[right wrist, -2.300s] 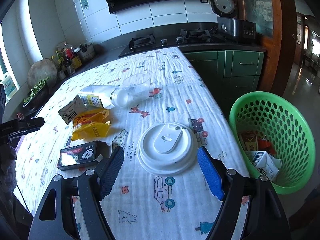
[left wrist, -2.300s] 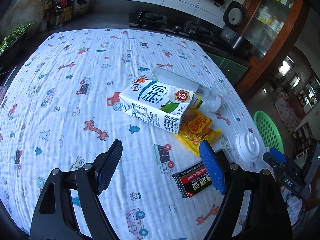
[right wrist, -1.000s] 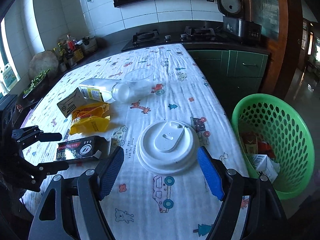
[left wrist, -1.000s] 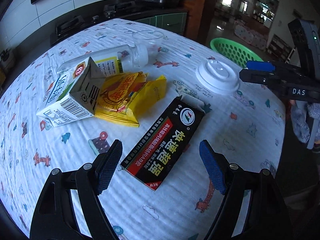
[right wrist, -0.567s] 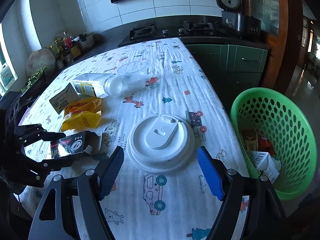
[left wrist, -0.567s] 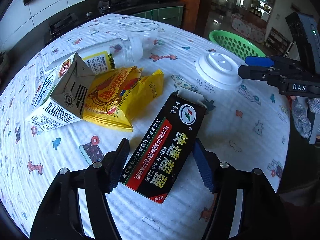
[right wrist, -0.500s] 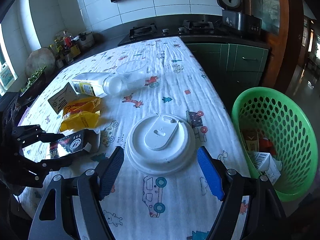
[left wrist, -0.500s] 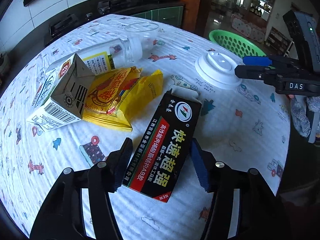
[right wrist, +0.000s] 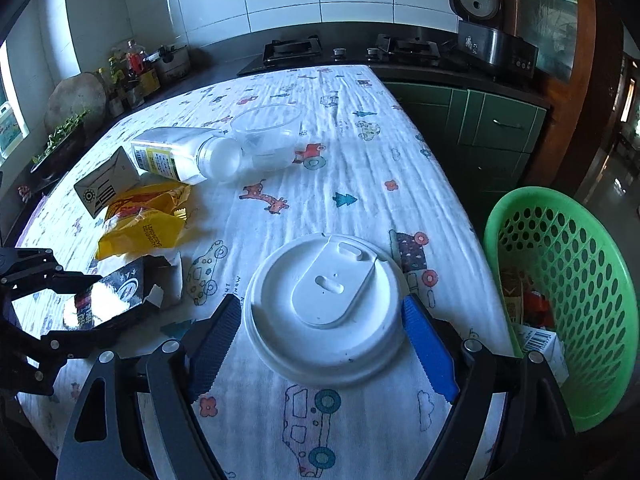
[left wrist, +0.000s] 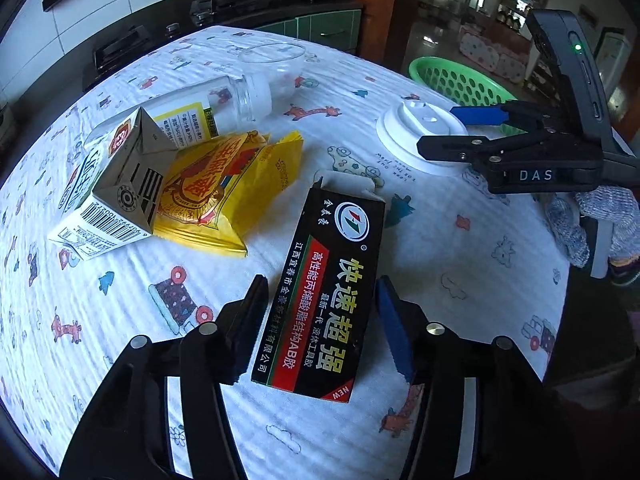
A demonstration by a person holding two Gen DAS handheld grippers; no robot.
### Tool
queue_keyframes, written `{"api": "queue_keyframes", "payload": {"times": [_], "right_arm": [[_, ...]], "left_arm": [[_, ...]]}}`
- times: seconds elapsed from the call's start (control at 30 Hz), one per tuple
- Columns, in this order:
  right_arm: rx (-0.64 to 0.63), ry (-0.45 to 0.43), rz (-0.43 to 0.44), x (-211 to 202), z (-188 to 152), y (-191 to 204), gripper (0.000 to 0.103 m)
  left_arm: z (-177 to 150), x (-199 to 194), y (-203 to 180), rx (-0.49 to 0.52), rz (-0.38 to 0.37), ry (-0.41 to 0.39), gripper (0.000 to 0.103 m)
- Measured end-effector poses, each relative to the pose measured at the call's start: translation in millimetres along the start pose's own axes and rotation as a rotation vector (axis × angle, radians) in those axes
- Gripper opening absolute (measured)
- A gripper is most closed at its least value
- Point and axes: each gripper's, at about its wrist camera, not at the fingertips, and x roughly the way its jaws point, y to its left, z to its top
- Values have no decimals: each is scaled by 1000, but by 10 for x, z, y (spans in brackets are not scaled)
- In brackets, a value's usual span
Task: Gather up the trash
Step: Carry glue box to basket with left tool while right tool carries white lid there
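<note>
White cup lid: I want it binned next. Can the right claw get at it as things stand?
Probably yes. The right claw is open, its fingers either side of the white cup lid, nothing between them; whether they touch it is unclear.

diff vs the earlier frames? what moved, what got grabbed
The left gripper swung from the milk carton to the black box and closed on it, lifting it clear. The right gripper narrowed around the white lid; contact unclear. Carton, yellow wrapper, bottle, clear cup and green basket stayed put.
</note>
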Motion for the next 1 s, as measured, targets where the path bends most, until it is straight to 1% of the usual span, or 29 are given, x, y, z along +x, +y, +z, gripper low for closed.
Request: {"api": "queue_keyframes", "payload": {"times": [0.07,0.2,0.27,0.4,0.43,0.47,0.53,0.7,0.83,1.0], "right_arm": [[-15,4,-19,24,8,24,80],[-58,3,-54,49,-2,83,78],[-53,4,-57,52,0,74,76],[-40,-1,-50,35,-12,56,76],[-36,-5,-50,23,-19,57,76],[-30,-9,-48,4,-26,54,76],[-16,-20,-42,-54,-38,44,76],[6,-61,-36,-279,-49,-2,76],[47,-95,-45,-478,-49,-149,76],[128,-127,-92,-696,-72,-564,76]], "left_arm": [[35,15,-7,0,-2,0,61],[67,54,-24,0,-2,4,61],[71,77,-37,-4,-2,7,61],[91,88,-58,-5,-1,2,61],[94,92,-63,-6,2,0,60],[95,92,-65,-7,7,-3,54],[95,83,-58,-18,8,-8,50],[82,46,-82,-39,3,-18,49],[126,-38,-140,-58,-32,-42,49],[288,-122,-262,-71,-77,-72,49]]}}
